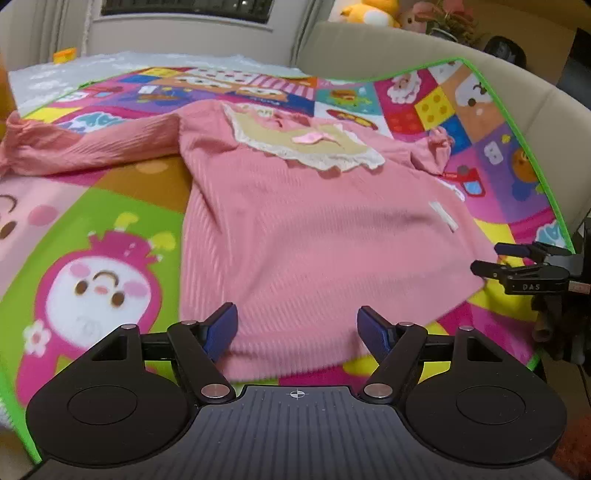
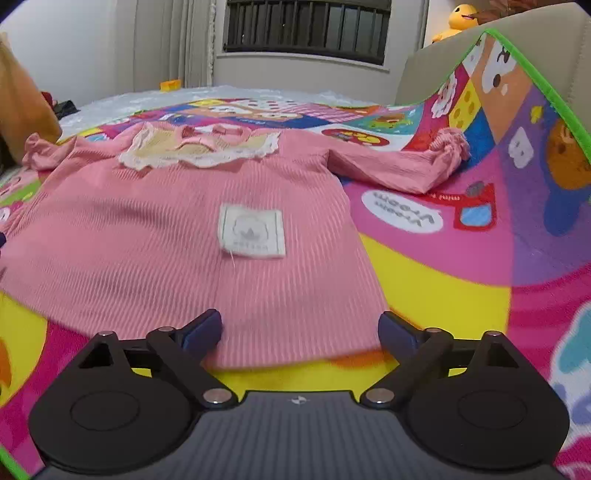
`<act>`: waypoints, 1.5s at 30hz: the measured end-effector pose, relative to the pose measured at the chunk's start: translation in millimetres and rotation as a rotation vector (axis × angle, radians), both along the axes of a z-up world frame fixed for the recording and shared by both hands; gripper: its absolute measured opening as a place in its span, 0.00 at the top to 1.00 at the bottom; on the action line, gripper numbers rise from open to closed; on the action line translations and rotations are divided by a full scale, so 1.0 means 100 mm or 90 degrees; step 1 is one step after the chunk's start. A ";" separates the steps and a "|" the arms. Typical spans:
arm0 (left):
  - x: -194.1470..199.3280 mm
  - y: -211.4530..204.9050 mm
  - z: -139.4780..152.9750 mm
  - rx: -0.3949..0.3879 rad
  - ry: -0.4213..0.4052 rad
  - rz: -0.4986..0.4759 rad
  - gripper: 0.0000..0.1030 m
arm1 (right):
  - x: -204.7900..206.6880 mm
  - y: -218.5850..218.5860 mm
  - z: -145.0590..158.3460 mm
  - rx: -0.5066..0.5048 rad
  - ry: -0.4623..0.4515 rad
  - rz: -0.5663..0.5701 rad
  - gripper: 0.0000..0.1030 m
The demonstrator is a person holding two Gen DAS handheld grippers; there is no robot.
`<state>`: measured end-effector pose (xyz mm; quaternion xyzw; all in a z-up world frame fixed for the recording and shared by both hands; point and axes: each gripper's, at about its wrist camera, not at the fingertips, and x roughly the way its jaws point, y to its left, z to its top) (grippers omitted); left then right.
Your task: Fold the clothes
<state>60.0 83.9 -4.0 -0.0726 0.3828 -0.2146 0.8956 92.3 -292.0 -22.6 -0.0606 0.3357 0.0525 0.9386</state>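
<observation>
Nearest the lens in the left wrist view, the left gripper (image 1: 297, 326) is seen with its blue-padded fingers spread wide, nothing pinched between them; the hem of a pink ribbed top (image 1: 314, 229) lies just beyond and between the tips. In the right wrist view the right gripper (image 2: 300, 330) is likewise held spread apart and empty, its tips set at either side of the hem's right-hand part. From the left camera, the right gripper is also seen at the far right edge, just beside the hem corner; whether fabric is touched there cannot be told. The top is laid flat, front down toward the cameras' hem end, on a brightly printed cartoon play mat (image 1: 92, 229) edged in green. A white sewn label (image 2: 252, 230) is seen on the body of the garment, midway up. Farther back, a beige panel trimmed with white lace (image 1: 306, 146) marks the neckline, with a small pink bow (image 1: 314, 137) on it. One sleeve (image 1: 81, 146) is stretched out to the left, and the other sleeve (image 2: 402, 166) lies out to the right, its gathered cuff resting where the mat curls upward against a beige sofa (image 1: 369, 48). At the back, a barred window (image 2: 308, 27) and yellow plush toys (image 1: 369, 11) are visible.
</observation>
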 end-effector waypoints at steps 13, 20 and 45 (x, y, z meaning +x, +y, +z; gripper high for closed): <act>0.52 -0.23 0.10 -0.038 -0.041 0.003 0.15 | 0.64 0.41 0.33 0.034 -0.075 0.040 0.05; 0.73 -0.45 -0.10 0.019 -0.047 0.008 0.15 | 0.91 0.67 0.02 -0.009 -0.024 0.043 0.05; 0.15 -0.34 -0.07 0.025 -0.015 -0.010 0.07 | 0.50 0.53 -0.06 0.025 -0.026 0.025 0.01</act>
